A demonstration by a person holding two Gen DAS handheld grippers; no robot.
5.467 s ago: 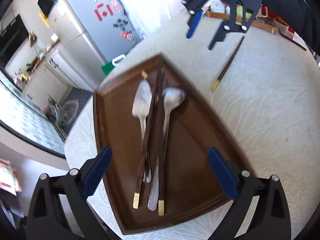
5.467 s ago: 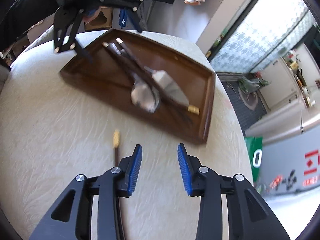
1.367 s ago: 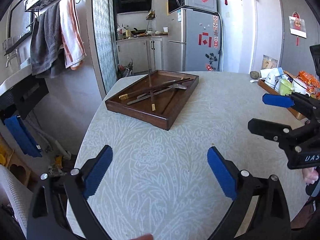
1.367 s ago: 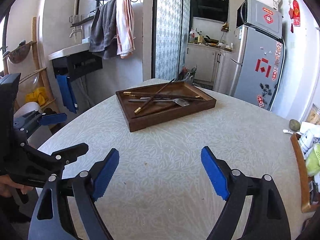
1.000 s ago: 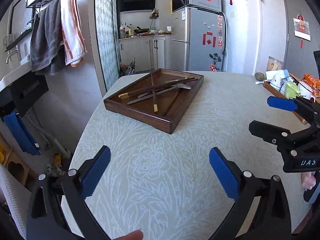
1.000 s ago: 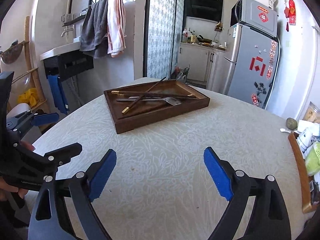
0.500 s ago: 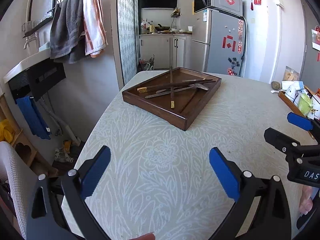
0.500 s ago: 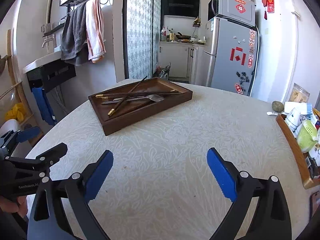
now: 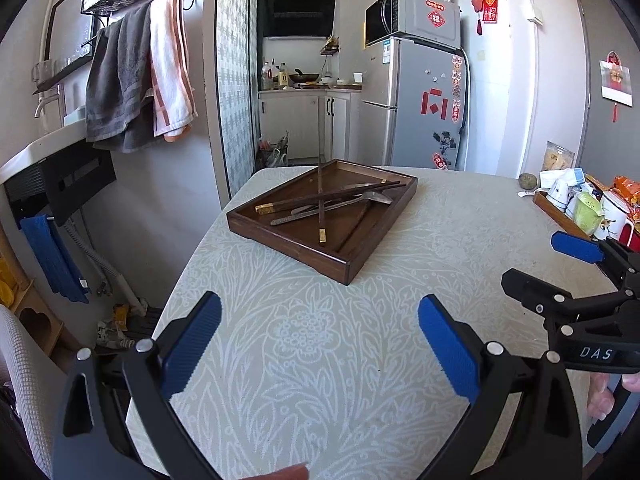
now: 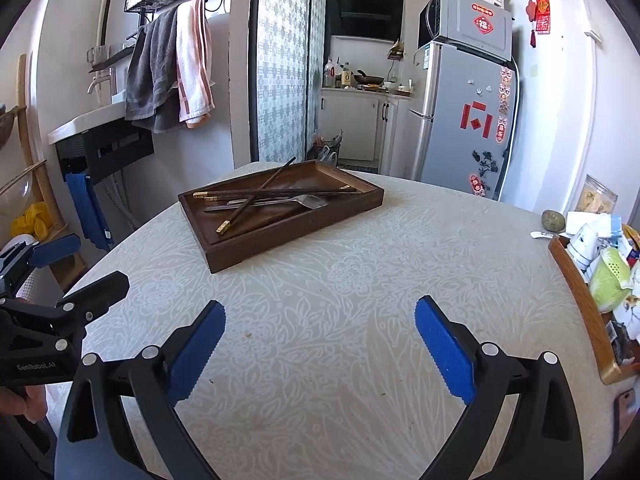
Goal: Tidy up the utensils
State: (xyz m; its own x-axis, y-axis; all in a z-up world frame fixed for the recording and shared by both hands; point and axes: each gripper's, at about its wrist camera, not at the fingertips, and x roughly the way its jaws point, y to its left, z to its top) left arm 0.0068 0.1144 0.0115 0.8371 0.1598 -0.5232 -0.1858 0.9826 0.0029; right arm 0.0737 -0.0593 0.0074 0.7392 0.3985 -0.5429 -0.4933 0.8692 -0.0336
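A dark wooden tray [image 9: 288, 240] [image 10: 256, 250] sits at the far end of the round table and holds dark chopsticks with gold ends [image 9: 321, 204] [image 10: 256, 200] and metal spoons [image 9: 372, 197] [image 10: 308, 201], lying crossed. One chopstick leans on the tray's far rim. My left gripper [image 9: 320, 332] is open and empty, held back over the near table. My right gripper [image 10: 320, 332] is open and empty too. Each gripper shows in the other's view, the right gripper [image 9: 552, 268] at the right edge and the left gripper [image 10: 72, 264] at the left edge.
A second wooden tray [image 10: 580, 292] with cups and packets stands at the table's right edge. A small stone [image 10: 553, 220] lies near it. The patterned tablecloth [image 10: 340, 300] covers the table. A fridge [image 10: 464, 120] and towels [image 10: 172, 68] stand beyond.
Both grippers have drawn back from the tray and turned slightly, so the tray sits farther off. Earlier the last chopstick lay on the table; now it is in the tray.
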